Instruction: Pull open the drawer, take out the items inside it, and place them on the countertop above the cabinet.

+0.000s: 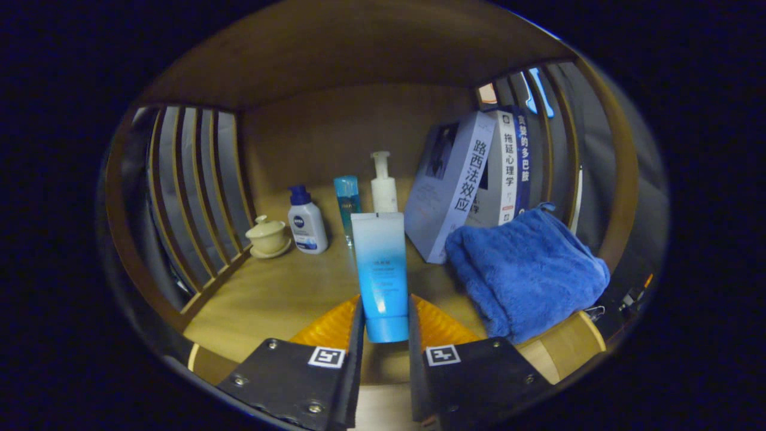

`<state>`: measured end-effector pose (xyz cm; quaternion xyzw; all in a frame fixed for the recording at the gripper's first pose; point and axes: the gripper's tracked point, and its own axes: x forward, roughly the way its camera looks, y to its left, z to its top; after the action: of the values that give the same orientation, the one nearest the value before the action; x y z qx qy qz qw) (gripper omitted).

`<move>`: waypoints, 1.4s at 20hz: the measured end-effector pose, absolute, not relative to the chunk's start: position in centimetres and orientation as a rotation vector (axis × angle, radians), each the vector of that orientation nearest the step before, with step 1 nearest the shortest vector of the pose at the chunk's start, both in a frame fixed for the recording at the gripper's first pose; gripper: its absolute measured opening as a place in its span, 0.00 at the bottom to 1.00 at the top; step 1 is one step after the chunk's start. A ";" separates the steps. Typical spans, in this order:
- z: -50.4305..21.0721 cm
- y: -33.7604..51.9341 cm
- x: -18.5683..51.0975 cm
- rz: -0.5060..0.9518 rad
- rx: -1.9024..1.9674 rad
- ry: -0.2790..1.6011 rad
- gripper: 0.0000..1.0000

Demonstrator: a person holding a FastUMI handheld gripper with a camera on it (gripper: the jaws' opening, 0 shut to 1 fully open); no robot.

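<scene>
One blue tube (382, 275) upright, cap down, long axis vertical, clamped between both fingers of gripper (386, 326) above wooden countertop (281, 293). Beyond: towel (526, 275) at two o'clock, books (473, 179) behind it, bottles at eleven.

Free room and obstacles on the wooden countertop (281, 293). The gripper (386, 323) is standing at the front edge, its 2 fingers pressing on the upright blue tube (381, 272), which is blocking the middle lane. Left of the tube, a bare strip of wood is running back toward the lidded cup (267, 236) and the white bottle (307, 227). Right of the tube, the folded blue towel (526, 272) is filling the front corner, with the leaning books (473, 185) walling off the space behind it. Behind the tube, the slim blue bottle (347, 200) and the pump bottle (383, 185) are closing the rear. Slatted sides (197, 185) are bounding both flanks.
</scene>
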<state>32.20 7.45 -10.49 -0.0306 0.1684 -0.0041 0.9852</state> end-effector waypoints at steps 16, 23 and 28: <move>-10.5 8.3 26.0 0.007 -0.124 0.326 1.00; -8.2 7.4 16.1 0.041 -0.117 0.258 1.00; -6.3 6.3 8.9 0.064 -0.096 0.194 1.00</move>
<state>8.90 6.31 -6.31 -0.0480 0.0968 0.0321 0.9936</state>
